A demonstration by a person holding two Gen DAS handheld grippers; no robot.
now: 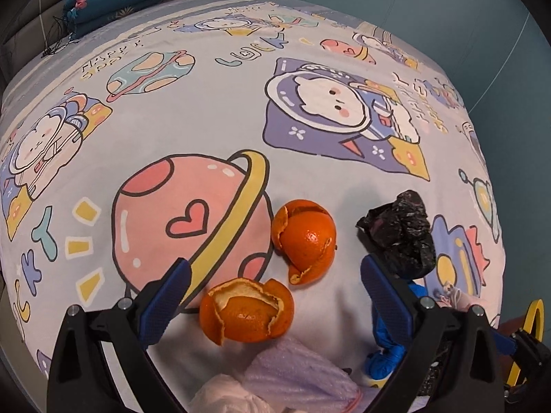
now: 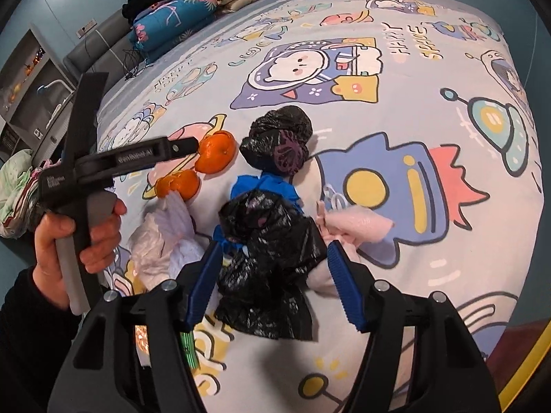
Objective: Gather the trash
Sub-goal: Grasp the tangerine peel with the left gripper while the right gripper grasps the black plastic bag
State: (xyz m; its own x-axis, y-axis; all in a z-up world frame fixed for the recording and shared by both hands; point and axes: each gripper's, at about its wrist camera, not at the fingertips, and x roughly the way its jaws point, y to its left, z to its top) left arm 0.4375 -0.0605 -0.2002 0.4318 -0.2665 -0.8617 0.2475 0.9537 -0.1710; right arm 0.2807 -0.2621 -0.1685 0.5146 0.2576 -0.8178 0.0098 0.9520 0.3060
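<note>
Left gripper [image 1: 275,287] jaws gape around an orange peel [image 1: 246,311]; only the right view shows right gripper [image 2: 273,268] jaws open astride a black bag [image 2: 272,265]

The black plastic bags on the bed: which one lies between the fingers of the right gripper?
The nearer black bag, the bigger crumpled one in front of the blue bag. The other black bag lies farther away, beside the orange peels.

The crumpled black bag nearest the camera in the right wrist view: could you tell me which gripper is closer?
Right. The right gripper straddles that black bag; the left gripper hovers over the orange peels.
</note>
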